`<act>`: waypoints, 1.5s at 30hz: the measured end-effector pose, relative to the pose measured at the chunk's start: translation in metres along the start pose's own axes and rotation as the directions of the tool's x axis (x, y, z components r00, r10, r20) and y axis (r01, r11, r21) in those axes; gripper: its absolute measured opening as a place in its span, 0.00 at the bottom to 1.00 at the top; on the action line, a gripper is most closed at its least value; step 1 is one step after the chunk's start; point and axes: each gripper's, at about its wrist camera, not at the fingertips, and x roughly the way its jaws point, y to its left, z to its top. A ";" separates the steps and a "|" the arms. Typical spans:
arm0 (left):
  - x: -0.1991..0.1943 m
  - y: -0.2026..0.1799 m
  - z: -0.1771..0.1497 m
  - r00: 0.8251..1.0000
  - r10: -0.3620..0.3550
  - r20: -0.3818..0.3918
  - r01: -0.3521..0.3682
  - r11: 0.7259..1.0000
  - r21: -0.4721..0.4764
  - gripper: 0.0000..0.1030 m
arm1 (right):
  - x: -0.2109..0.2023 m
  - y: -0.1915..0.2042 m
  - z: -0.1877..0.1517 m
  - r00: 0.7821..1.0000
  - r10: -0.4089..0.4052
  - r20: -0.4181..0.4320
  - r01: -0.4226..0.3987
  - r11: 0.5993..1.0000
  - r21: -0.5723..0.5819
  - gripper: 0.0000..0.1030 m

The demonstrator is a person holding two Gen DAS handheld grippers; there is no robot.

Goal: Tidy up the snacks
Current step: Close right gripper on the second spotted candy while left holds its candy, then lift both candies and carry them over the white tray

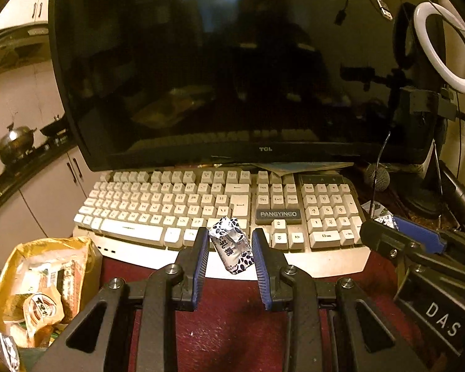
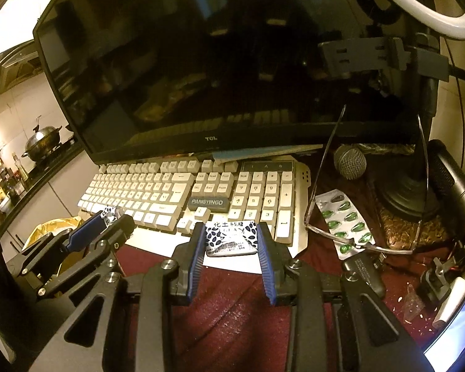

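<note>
While both grippers carry a sweet, the sorting looks only part done. Between the blue pads of the left gripper (image 1: pixel 230 249) sits a small wrapped candy (image 1: pixel 230 246), white with dark blue spots, tilted and lifted above the front edge of the keyboard (image 1: pixel 176 204); the jaws are closed on its sides, and the right wrist view shows the same candy (image 2: pixel 109 214) poking out past the fingertips. The right gripper (image 2: pixel 230 241) is clamped on a second wrapped candy (image 2: pixel 230 238) of the same pattern, held flat and crosswise between its pads over the keyboard's lower edge. To the left, below desk level, stands a gold bag (image 1: pixel 2 282) with its mouth open, and several snack packets (image 1: pixel 43 307) already lie inside, so some gathering appears finished. My reading is that the bag is the collecting place and that these two candies are yet to go in; neither is over the bag at this moment. On the red cloth (image 2: pixel 232 310) to the right lie a blister pack of green capsules (image 2: pixel 345 220), a pair of glasses (image 2: pixel 356 241) and a microphone (image 2: pixel 350 161), none of them snacks as far as I can tell. Whether other loose sweets remain on the desk is not visible, since the dark monitor (image 1: pixel 216 71) and the grippers hide much of the surface.
</note>
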 end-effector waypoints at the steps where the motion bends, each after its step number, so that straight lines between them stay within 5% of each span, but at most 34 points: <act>1: 0.000 0.000 0.000 1.000 0.003 0.003 -0.003 1.000 0.001 0.28 | -0.001 0.000 0.000 1.000 0.001 0.003 -0.001 1.000 0.000 0.31; 45: -0.023 -0.001 0.004 0.995 0.017 0.096 -0.017 1.000 0.000 0.28 | -0.016 0.000 0.005 0.997 0.014 0.072 -0.015 1.000 0.011 0.31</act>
